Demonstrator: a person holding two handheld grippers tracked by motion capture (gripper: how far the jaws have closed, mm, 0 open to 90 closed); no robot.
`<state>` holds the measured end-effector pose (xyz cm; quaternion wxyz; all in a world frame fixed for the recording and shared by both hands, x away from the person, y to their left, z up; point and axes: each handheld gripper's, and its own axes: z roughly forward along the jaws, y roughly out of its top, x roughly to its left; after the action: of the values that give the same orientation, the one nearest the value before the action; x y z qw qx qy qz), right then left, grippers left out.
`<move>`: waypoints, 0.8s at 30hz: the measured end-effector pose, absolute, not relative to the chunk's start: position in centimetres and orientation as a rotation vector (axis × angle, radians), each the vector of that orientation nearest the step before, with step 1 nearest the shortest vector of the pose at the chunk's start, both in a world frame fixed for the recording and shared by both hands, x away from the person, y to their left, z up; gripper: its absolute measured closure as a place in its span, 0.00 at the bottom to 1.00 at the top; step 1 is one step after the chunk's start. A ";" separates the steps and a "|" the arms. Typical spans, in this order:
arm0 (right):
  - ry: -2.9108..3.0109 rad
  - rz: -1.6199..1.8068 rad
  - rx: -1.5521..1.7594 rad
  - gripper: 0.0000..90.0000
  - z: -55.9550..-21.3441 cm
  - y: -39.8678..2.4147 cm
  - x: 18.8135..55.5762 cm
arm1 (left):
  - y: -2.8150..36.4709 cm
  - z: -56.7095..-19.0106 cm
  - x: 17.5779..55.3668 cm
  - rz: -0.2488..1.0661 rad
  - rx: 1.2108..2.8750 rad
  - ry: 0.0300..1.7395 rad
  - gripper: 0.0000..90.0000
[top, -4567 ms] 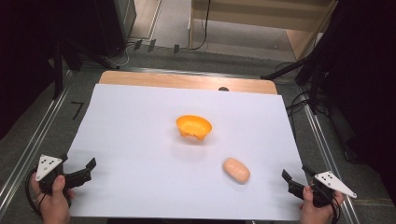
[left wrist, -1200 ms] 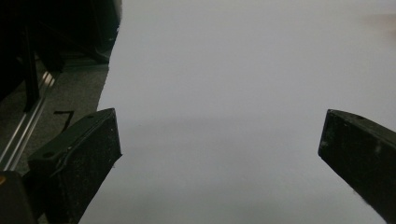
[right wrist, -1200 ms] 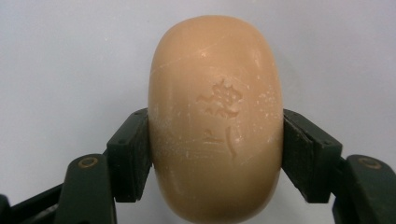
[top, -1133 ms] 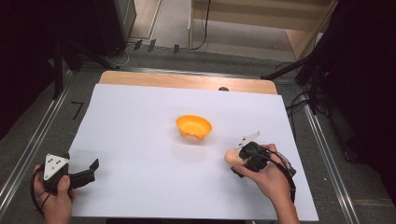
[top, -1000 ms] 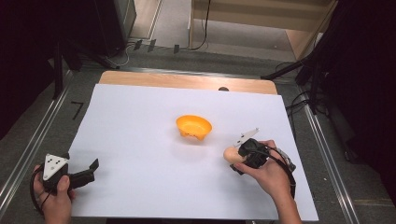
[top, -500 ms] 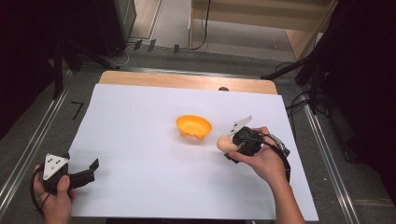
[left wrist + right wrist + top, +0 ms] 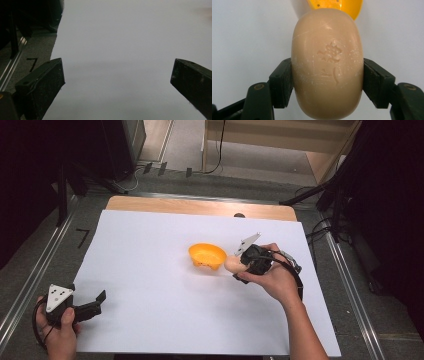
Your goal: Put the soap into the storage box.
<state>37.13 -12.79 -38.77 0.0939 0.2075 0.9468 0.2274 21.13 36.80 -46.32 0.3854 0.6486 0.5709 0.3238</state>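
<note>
My right hand-held gripper (image 7: 239, 267) is clamped on a tan oval bar of soap (image 7: 327, 62), both pads pressed flat against its long sides, jaws only as wide as the bar itself. In the high view the soap (image 7: 232, 264) sticks out of the jaws toward the orange bowl (image 7: 207, 256), just beside its right rim, held above the white sheet (image 7: 150, 270) covering the tabletop. In the right gripper view the bowl's rim (image 7: 337, 6) sits right behind the top end of the soap. The soap has a stamped mark on its face, a small flower-like emblem with a couple of strokes under it; I can't read any letters in it. My left hand-held gripper (image 7: 97, 301) sits at the near left corner of the sheet, jaws spread wide with nothing between them, touching nothing I can see; in the left gripper view its two black jaws frame bare white sheet. A small black mark (image 7: 83, 237) sits left of the sheet, not readable as writing.
</note>
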 end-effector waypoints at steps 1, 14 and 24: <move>2.813 0.683 0.608 0.37 -38.7 -12.6 37.3 | 36.8 -46.3 21.1 0.826 1.649 1.451 0.00; 2.829 0.694 0.554 0.37 -38.2 -10.4 38.8 | 36.9 -46.3 21.1 0.814 1.652 1.438 0.00; 2.838 0.701 0.522 0.37 -37.8 -9.1 39.7 | 36.9 -46.3 21.1 0.806 1.649 1.440 0.00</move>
<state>39.67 -9.11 -37.80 0.0860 0.1752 0.9522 0.2351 21.10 36.93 -46.31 0.3932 0.6499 0.5676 0.3176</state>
